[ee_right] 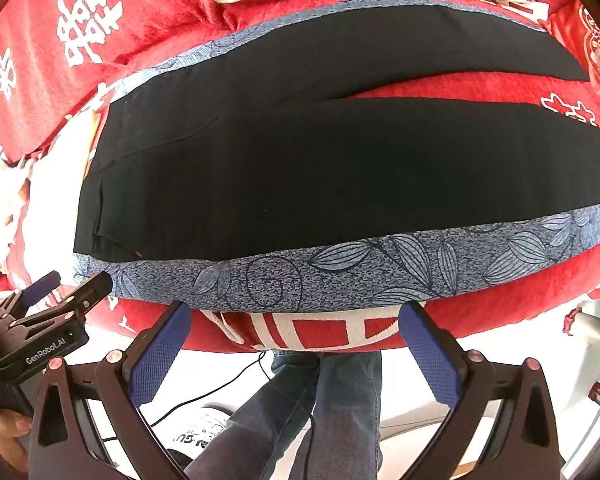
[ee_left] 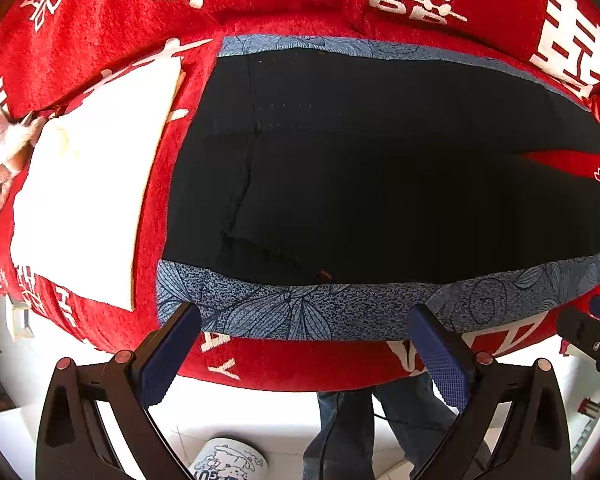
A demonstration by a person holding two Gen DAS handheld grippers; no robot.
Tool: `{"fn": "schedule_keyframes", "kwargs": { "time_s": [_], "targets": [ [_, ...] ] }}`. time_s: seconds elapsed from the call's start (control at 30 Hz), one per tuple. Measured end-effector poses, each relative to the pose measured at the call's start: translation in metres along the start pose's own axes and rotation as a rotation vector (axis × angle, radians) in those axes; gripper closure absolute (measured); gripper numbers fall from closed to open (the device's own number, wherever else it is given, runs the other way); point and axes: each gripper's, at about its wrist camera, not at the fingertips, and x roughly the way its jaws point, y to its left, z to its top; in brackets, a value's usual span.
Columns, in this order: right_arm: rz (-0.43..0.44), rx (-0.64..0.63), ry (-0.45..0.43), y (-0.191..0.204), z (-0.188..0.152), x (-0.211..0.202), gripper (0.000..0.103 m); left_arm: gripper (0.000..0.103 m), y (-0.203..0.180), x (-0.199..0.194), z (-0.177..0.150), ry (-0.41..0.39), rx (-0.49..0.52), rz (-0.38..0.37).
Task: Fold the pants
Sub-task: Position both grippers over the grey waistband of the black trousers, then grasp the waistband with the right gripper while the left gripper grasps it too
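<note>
Black hand-held gripper (ee_right: 294,344) with blue textured pads (ee_right: 156,356), red screws, blue jeans (ee_right: 340,400)

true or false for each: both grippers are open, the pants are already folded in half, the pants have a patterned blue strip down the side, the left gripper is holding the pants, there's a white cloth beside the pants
1. Both the left gripper and the right gripper are open. True.
2. The pants are already folded in half. False: they lie spread flat, with the two legs apart.
3. The pants have a patterned blue strip along the near edge. True.
4. The left gripper holds the pants. False: its jaws are wide apart with nothing clamped between them.
5. A white cloth lies beside the pants on the red blanket. True.
</note>
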Motion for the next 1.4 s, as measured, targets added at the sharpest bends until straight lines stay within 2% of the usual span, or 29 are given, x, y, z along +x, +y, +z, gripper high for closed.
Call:
{"fn": "schedule_keyframes", "kwargs": {
  "time_s": [0.3, 0.47, 0.63, 0.8, 1.03, 1.13, 1.2, 1.33, 1.37, 1.4],
  "targets": [
    [-0.005, 0.001, -0.004, 0.001, 0.001, 0.0, 0.0, 0.0, 0.011, 0.003, 0.002, 0.002, -0.039, 0.007],
    [-0.002, 0.007, -0.001, 0.001, 0.001, 0.002, 0.0, 0.0, 0.018, 0.014, 0.004, 0.054, -0.066, -0.033],
    [0.018, 0.015, 0.003, -0.001, 0.0, 0.006, 0.0, 0.0, 0.022, 0.022, 0.003, 0.065, -0.074, -0.033],
    [0.131, 0.071, 0.016, -0.008, -0.001, 0.017, 0.0, 0.0, 0.033, 0.042, 0.003, 0.126, -0.112, -0.046],
    [0.187, 0.082, 0.028, -0.01, -0.005, 0.03, 0.0, 0.0, 0.042, 0.046, 0.003, 0.087, -0.125, -0.034],
    [0.26, 0.128, 0.041, -0.017, -0.008, 0.04, 0.0, 0.0, 0.048, 0.049, 0.0, 0.083, -0.15, -0.052],
    [0.333, 0.168, 0.047, -0.023, -0.011, 0.049, 0.0, 0.0, 0.055, 0.051, -0.005, 0.092, -0.179, -0.086],
    [0.479, 0.192, 0.072, -0.026, -0.019, 0.067, 0.002, 0.0, 0.068, 0.057, -0.018, 0.101, -0.248, -0.229],
    [0.503, 0.189, 0.087, -0.024, -0.022, 0.074, 0.004, 0.0, 0.071, 0.059, -0.021, 0.101, -0.264, -0.254],
    [0.534, 0.188, 0.109, -0.022, -0.025, 0.084, 0.011, 0.0, 0.073, 0.061, -0.023, 0.103, -0.275, -0.273]
  ]
}}
